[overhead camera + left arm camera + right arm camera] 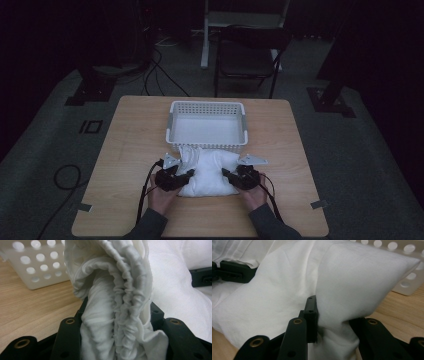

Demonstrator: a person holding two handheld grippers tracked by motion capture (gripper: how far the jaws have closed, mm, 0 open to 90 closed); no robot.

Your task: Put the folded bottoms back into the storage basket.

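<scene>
A white pillow (209,172) lies on the tabletop (130,145), just in front of the white basket (171,120) and touching or nearly touching its near wall. The left hand-held gripper (186,173) is clenched on a bunched, gathered edge of the pillow's cover (120,315); the fabric is packed thick between its jaws. The right hand-held gripper (226,173) is clamped on a corner of the pillow (342,305), with a fold of cloth pinched between its jaws.

The work in hand looks like lifting the pillow into the basket. The main risk is the left grip: it holds loose cover, not filling, so on a lift the cover may stretch or slide and that side could sag and drag. The right grip takes only a thin fold, which may slip out under the weight. The pillow looks about as wide as the basket, so it may catch on the near rim and push the light basket away across the tabletop. Uneven lifting would tilt the pillow and tug at one grip.
</scene>
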